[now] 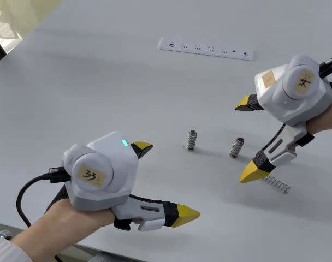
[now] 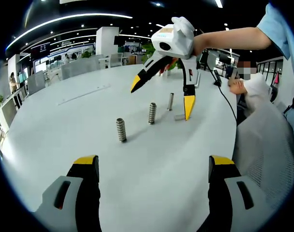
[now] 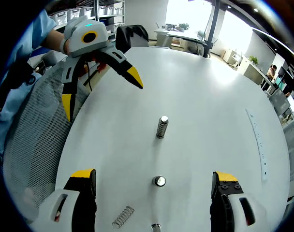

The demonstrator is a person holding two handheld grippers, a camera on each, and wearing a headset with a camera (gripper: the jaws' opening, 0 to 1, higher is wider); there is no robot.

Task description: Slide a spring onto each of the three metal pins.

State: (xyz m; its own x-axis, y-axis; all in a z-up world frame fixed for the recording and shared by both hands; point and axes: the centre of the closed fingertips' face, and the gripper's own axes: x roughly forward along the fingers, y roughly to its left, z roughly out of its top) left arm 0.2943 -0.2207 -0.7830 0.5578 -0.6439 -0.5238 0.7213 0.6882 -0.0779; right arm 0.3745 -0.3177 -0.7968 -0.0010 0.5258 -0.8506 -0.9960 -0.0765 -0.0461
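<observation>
two of three look done: the centre pin (image 1: 191, 140) and its neighbour pin (image 1: 237, 147) wear springs (image 2: 120, 129), the bare pin (image 2: 170, 101) seemingly waits (loose spring (image 1: 277, 183) lies lower right), while left gripper (image 1: 167, 180) and right gripper (image 1: 246, 138) gape wide, empty.

In the right gripper view the metal pin (image 3: 155, 225) nearest the jaws is cut off by the bottom edge, only its top showing. In the left gripper view the loose spring (image 2: 178, 117) lies partly behind one jaw tip of the right gripper (image 2: 161, 100). The markings on the power strip (image 1: 206, 48) are too small to read
</observation>
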